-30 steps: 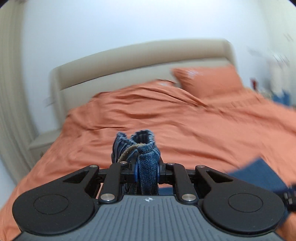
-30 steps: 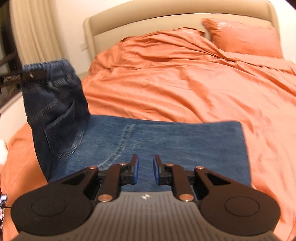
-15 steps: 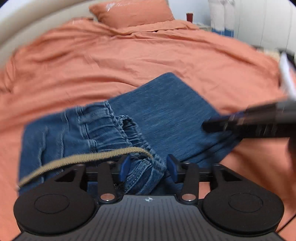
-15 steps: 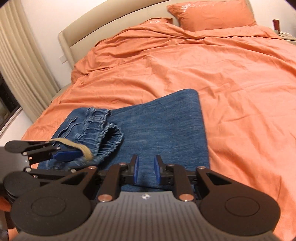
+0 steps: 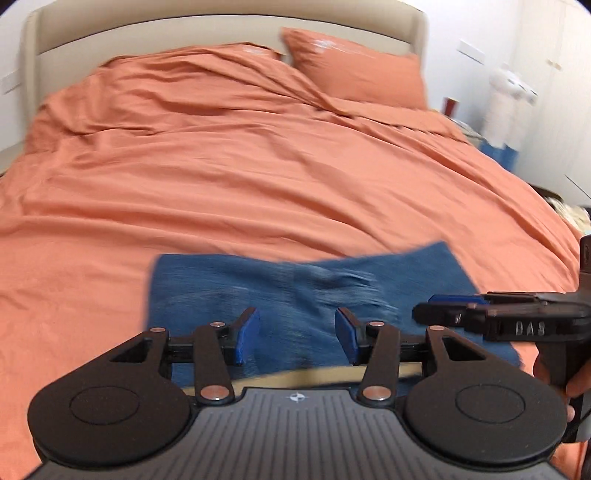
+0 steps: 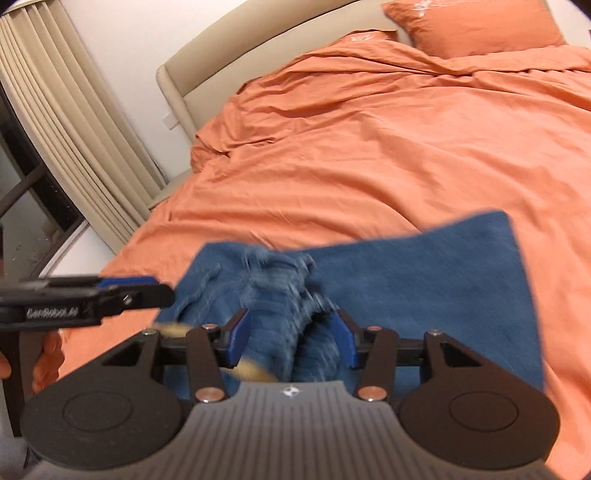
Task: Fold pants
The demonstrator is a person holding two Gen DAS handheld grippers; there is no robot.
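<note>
Blue denim pants (image 5: pixel 295 288) lie folded on the orange bed, blurred by motion; they also show in the right wrist view (image 6: pixel 424 280). The bunched waistband (image 6: pixel 284 280) with a tan drawstring (image 6: pixel 255 369) lies on top at the near left. My left gripper (image 5: pixel 295 336) is open and empty just above the near edge of the pants. My right gripper (image 6: pixel 291 332) is open over the bunched waistband, with denim between the pads but not pinched. Each gripper shows side-on in the other's view: the right (image 5: pixel 480 310), the left (image 6: pixel 110 291).
An orange duvet (image 5: pixel 240 166) covers the bed. Orange pillows (image 5: pixel 354 70) lie by the beige headboard (image 5: pixel 184 33). Beige curtains (image 6: pixel 66 122) and a window are on the left. A bedside stand with small items (image 5: pixel 506 99) is on the right.
My left gripper has let go of the waistband, which was laid down onto the folded legs, and has drawn back. My right gripper has opened wider and moved over the waistband.
</note>
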